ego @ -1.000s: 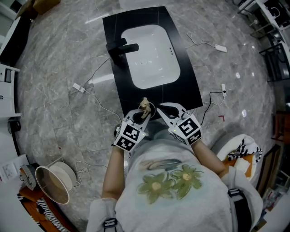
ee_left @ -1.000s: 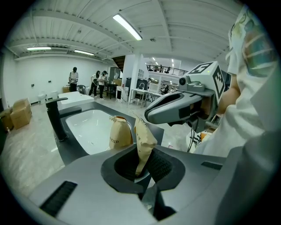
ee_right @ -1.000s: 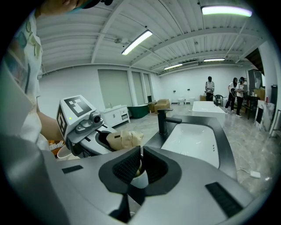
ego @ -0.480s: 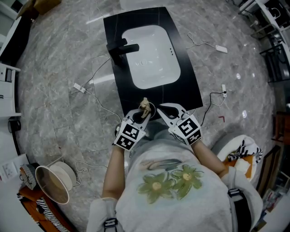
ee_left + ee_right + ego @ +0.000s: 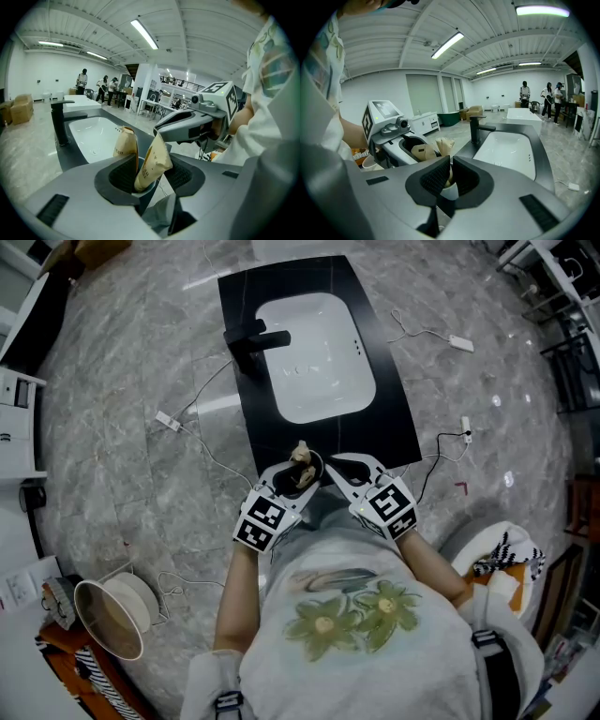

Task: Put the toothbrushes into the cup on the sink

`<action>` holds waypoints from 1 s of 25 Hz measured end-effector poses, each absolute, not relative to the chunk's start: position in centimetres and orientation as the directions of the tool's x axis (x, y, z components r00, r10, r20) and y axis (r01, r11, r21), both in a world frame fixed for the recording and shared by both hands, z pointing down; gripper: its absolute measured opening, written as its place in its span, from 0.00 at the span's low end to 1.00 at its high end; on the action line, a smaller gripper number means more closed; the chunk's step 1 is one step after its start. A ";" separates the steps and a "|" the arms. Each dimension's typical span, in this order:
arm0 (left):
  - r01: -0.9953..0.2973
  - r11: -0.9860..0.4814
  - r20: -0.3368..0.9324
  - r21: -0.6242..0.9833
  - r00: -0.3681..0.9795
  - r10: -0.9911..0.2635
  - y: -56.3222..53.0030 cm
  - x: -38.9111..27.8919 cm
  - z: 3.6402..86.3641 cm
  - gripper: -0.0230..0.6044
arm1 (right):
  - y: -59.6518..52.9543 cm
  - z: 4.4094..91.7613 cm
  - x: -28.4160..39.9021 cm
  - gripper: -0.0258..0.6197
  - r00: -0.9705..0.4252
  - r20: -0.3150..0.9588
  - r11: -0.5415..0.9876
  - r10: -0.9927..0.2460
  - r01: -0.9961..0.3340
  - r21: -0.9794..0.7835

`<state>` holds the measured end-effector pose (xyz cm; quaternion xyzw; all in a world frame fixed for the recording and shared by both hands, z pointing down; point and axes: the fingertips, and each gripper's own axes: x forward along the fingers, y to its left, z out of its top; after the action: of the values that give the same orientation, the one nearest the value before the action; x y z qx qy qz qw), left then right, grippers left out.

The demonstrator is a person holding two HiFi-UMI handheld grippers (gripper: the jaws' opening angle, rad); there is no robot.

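— Toothbrushes (image 5: 125,143), where are they?

— Both stand in the cup (image 5: 146,188). They are wrapped in tan paper and their tops lean apart. The cup sits at the near edge of the black worktop (image 5: 380,423), in front of the white sink (image 5: 314,357) and well apart from the black tap (image 5: 251,341).

— And the left gripper (image 5: 150,171)?

— Its fingers have just been opening and now stand spread on either side of the cup's mouth. One wrapped toothbrush rises between them and tilts toward the right-hand finger. I cannot tell whether the paper touches that pad.

— The right gripper (image 5: 450,176)?

— It comes at the cup from the other side, just beside the left one. Its fingers are drawn close together and pinch the cup's rim, with only a narrow slit between the pads.
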<state>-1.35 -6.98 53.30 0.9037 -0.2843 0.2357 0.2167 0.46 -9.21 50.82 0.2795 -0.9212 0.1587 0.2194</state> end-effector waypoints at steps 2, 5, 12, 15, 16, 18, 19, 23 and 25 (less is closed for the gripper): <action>-0.612 -0.745 0.527 0.266 0.739 -0.420 -7.0 -1.3 52.3 0.33 | -9.2 50.6 0.5 0.11 -0.750 0.489 0.794 -0.446 -0.584 -0.170; -0.607 -0.741 0.480 0.286 0.760 -0.437 -7.0 -1.4 50.6 0.33 | -9.2 50.3 0.6 0.11 -0.753 0.479 0.794 -0.451 -0.584 -0.169; -0.644 -0.705 0.381 0.298 0.757 -0.531 -7.5 -2.8 46.9 0.33 | -8.9 49.0 0.5 0.12 -0.774 0.441 0.804 -0.455 -0.570 -0.170; -0.669 -0.691 0.367 0.274 0.737 -0.568 -7.6 -3.5 46.1 0.31 | -8.6 48.2 0.5 0.11 -0.783 0.424 0.808 -0.455 -0.563 -0.172; -0.679 -0.683 0.363 0.267 0.728 -0.582 -7.6 -3.9 45.9 0.28 | -8.5 48.0 0.5 0.11 -0.785 0.419 0.810 -0.456 -0.561 -0.170; -0.702 -0.665 0.354 0.253 0.707 -0.612 -7.6 -4.5 45.5 0.19 | -8.3 47.5 0.5 0.11 -0.792 0.405 0.813 -0.456 -0.556 -0.171; -0.712 -0.657 0.347 0.247 0.698 -0.626 -7.6 -4.9 45.3 0.15 | -8.3 47.3 0.4 0.11 -0.797 0.397 0.815 -0.455 -0.553 -0.174; -0.756 -0.615 0.334 0.223 0.652 -0.680 -7.8 -6.1 44.7 0.09 | -8.1 46.7 0.3 0.11 -0.808 0.378 0.822 -0.452 -0.541 -0.174; -0.788 -0.587 0.356 0.186 0.611 -0.708 -7.9 -6.8 44.8 0.07 | -8.0 46.2 0.2 0.11 -0.813 0.370 0.828 -0.451 -0.535 -0.167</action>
<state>-6.76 -7.90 44.83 0.8822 -0.4238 0.1228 0.1643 0.24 -8.03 46.21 0.2615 -0.9427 0.1329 0.1592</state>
